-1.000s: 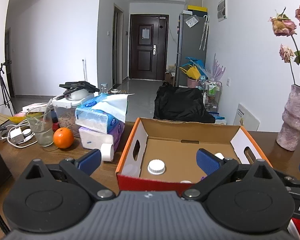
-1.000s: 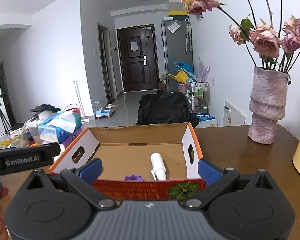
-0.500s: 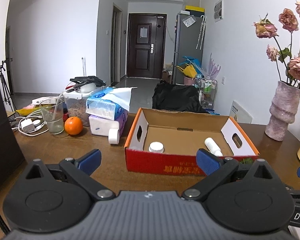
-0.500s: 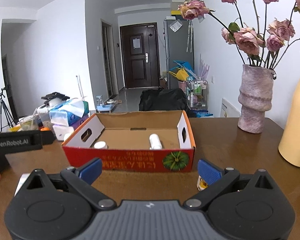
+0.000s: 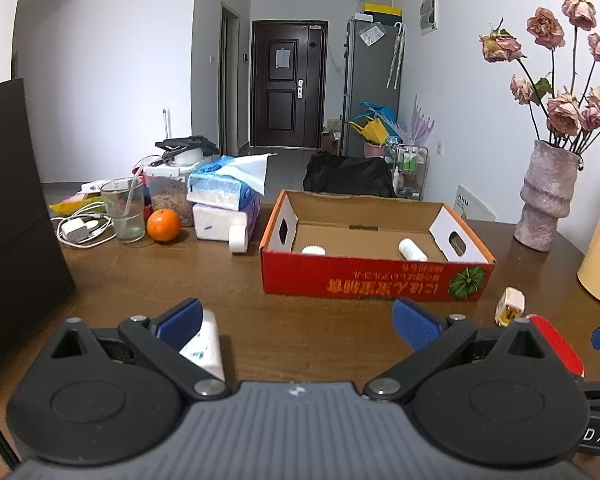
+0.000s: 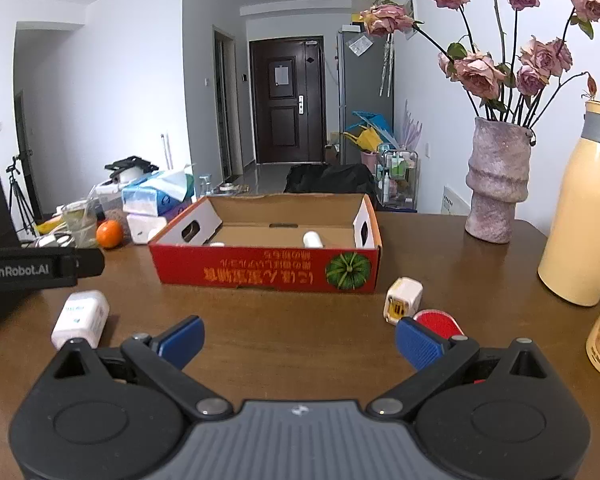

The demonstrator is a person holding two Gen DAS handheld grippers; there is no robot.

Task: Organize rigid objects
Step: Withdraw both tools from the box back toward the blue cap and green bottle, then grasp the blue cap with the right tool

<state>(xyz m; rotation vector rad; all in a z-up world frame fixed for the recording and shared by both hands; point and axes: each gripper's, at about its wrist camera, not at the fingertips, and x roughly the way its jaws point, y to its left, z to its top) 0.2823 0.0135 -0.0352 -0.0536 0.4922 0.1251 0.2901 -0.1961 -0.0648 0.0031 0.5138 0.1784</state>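
Both grippers, left [image 5: 296, 320] and right [image 6: 298, 338], gape wide and empty near the table's front edge; lower squarely over the white box [image 6: 80, 318] or charger [image 6: 404, 299], gripping across flat sides, before lifting to the carton [image 6: 268, 270].

We take this for a lived-in home, wooden table [image 5: 320, 332] under our fingers, tissue packs [image 5: 224, 190] and an orange [image 5: 163, 225] ahead-left, vase [image 6: 496, 188] of dried roses ahead-right, hallway with dark door [image 6: 287, 100] and fridge [image 5: 372, 84] far beyond.
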